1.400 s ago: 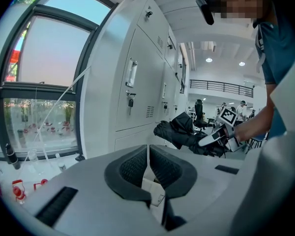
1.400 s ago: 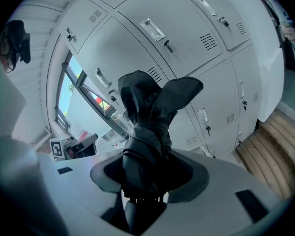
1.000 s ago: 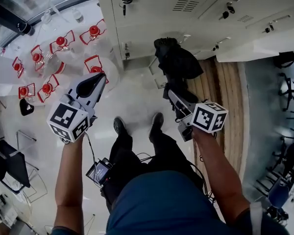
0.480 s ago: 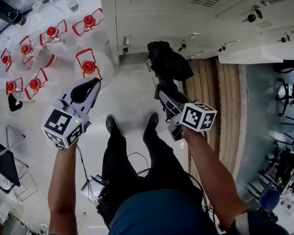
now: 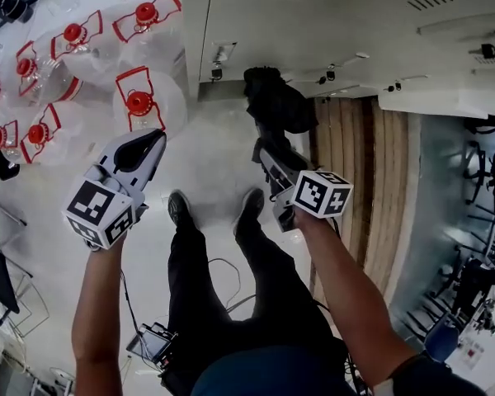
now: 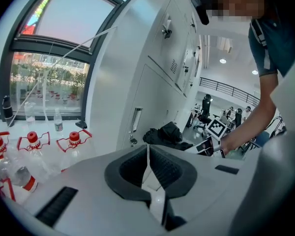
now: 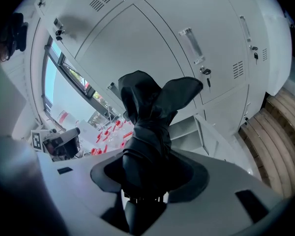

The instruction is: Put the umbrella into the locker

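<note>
A black folded umbrella (image 5: 276, 106) sticks out from my right gripper (image 5: 268, 151), which is shut on its lower part. In the right gripper view the umbrella (image 7: 150, 114) fills the jaws of the gripper (image 7: 150, 168), and its loose fabric stands up against the white lockers (image 7: 152, 38). Behind it a low locker compartment (image 7: 187, 127) is open, its door swung to the right. My left gripper (image 5: 153, 139) is held out over the floor at the left, shut with nothing in it. In the left gripper view its pads (image 6: 160, 166) meet, and the umbrella (image 6: 167, 134) shows beyond.
Large water bottles with red caps (image 5: 140, 101) stand on the floor to the left of the lockers (image 5: 313, 23). A slatted wooden platform (image 5: 355, 172) runs along the right. The person's shoes (image 5: 249, 205) stand on the white floor between the grippers.
Both grippers have come down and sit lower against the lockers. The umbrella stays in the right gripper. The bottles and lockers have slid up and left in the head view.
</note>
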`<state>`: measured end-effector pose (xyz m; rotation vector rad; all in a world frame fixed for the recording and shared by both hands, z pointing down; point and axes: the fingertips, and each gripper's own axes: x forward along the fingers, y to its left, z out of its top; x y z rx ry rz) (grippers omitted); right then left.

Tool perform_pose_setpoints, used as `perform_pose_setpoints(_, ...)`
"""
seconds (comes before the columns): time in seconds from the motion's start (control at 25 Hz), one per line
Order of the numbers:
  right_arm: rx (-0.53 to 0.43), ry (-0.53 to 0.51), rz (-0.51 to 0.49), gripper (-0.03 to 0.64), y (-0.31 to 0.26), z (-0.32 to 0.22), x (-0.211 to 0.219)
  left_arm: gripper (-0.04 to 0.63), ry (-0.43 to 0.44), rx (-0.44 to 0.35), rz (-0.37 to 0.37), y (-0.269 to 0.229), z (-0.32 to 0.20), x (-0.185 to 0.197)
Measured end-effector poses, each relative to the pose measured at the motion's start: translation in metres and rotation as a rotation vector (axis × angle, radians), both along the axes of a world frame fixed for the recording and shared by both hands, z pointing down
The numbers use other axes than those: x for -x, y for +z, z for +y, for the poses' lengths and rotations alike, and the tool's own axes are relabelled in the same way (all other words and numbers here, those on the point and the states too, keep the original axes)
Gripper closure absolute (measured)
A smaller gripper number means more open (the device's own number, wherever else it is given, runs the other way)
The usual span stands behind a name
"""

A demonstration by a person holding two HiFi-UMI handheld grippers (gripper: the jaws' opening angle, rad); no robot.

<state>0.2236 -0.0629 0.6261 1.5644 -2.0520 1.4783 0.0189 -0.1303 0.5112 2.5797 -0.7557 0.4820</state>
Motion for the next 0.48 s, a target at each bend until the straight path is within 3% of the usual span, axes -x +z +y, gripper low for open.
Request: perform_pose_setpoints(0.48, 0.054, -0.085, 0.038, 0.397, 0.132, -0.004, 0.010, 0.563, -0.036, 0.044, 0.005, 0.105, -0.018, 0.006)
